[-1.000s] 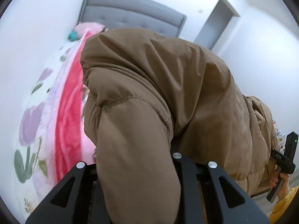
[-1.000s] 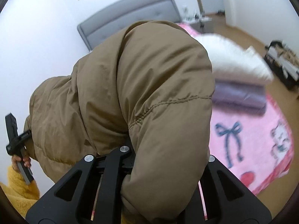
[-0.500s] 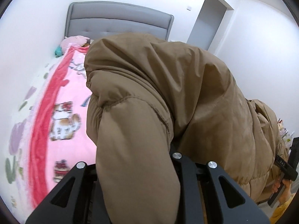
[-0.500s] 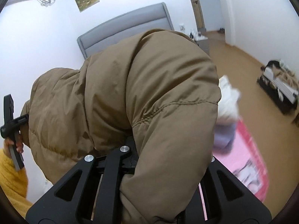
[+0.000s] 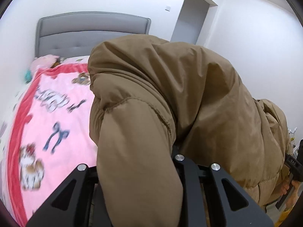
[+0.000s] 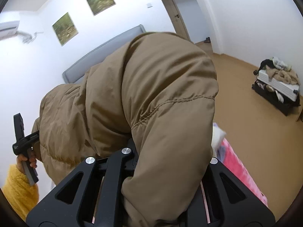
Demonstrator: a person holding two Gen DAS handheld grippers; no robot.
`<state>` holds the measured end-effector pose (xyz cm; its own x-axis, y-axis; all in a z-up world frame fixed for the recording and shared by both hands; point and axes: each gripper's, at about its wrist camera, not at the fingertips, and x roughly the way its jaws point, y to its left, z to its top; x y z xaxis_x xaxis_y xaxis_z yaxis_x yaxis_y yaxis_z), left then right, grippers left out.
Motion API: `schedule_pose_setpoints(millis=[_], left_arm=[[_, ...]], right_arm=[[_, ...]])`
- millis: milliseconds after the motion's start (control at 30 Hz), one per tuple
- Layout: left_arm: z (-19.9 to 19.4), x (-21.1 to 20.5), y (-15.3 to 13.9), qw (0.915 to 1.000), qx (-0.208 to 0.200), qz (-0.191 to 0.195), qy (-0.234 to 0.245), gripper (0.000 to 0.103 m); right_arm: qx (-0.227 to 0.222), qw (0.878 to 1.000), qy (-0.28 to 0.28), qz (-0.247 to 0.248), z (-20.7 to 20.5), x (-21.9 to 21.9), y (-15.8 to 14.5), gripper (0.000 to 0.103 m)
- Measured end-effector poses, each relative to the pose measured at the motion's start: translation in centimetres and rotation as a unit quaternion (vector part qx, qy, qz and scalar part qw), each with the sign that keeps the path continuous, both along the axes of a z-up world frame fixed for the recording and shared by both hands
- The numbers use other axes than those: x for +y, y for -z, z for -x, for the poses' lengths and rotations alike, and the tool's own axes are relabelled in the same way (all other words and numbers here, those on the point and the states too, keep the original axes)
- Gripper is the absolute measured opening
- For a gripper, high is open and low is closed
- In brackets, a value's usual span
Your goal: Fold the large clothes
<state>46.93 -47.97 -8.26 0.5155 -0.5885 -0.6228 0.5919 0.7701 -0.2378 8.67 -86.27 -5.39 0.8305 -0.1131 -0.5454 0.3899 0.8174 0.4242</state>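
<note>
A large brown puffer jacket hangs in the air between both grippers, above the bed. My left gripper is shut on one padded end of it, which drapes over and hides the fingertips. My right gripper is shut on the other end of the jacket, fingertips hidden too. Each wrist view shows the other gripper's handle at the edge, held by a hand in a yellow sleeve.
The bed has a pink cartoon blanket with a red border and a grey headboard. Folded white and purple items sit at the bed's edge. An open suitcase of clothes lies on the wooden floor. A doorway is behind.
Both grippers have lifted and swung with the jacket still held; the left view now shows more of the pink blanket, the right view more floor and wall.
</note>
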Motion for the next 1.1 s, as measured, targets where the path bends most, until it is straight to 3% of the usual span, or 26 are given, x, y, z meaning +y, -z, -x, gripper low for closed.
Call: schedule_pose_setpoints(millis=[67, 300, 367, 467, 533, 667, 733, 800, 967, 1033, 1100], left_arm=[[-3.6, -2.0, 1.7, 0.9998, 0.003, -0.017, 0.008, 0.021], [-12.5, -6.8, 11.4, 0.995, 0.04, -0.091, 0.003, 0.026], [-14.0, -6.6, 13.8, 0.9935, 0.067, -0.092, 0.002, 0.043], [-15.9, -6.6, 15.4, 0.9926, 0.093, -0.078, 0.004, 0.066], [-16.8, -6.4, 15.9, 0.9913, 0.108, -0.075, 0.004, 0.07], [-16.7, -5.4, 14.1, 0.99, 0.115, -0.08, 0.018, 0.07], [-15.3, -4.9, 12.8, 0.992, 0.101, -0.07, 0.032, 0.07], [-14.9, -4.4, 12.0, 0.9928, 0.091, -0.065, 0.043, 0.07], [-15.6, -2.7, 10.0, 0.9891, 0.128, -0.021, 0.07, 0.069], [-16.1, -1.7, 9.3, 0.9902, 0.118, -0.038, 0.064, 0.07], [-16.2, -0.5, 8.4, 0.9937, 0.081, -0.066, 0.04, 0.081]], right_arm=[[0.006, 1.0, 0.013, -0.025, -2.6, -2.7, 1.5, 0.012], [0.11, 0.992, 0.05, -0.041, -11.9, -8.9, 11.9, 0.015], [0.142, 0.987, 0.053, -0.054, -13.0, -9.8, 14.4, 0.02], [0.149, 0.984, 0.069, -0.067, -13.7, -10.8, 16.1, 0.029], [0.159, 0.981, 0.085, -0.075, -13.7, -10.6, 15.6, 0.044], [0.155, 0.981, 0.095, -0.07, -12.7, -9.5, 13.1, 0.047], [0.147, 0.983, 0.097, -0.047, -11.7, -8.9, 11.7, 0.06], [0.144, 0.985, 0.095, -0.021, -10.9, -7.6, 10.0, 0.064], [0.17, 0.98, 0.1, 0.009, -10.7, -5.8, 8.2, 0.071], [0.186, 0.976, 0.112, 0.005, -10.6, -5.4, 8.1, 0.078], [0.193, 0.971, 0.137, 0.024, -10.2, -5.9, 8.2, 0.079]])
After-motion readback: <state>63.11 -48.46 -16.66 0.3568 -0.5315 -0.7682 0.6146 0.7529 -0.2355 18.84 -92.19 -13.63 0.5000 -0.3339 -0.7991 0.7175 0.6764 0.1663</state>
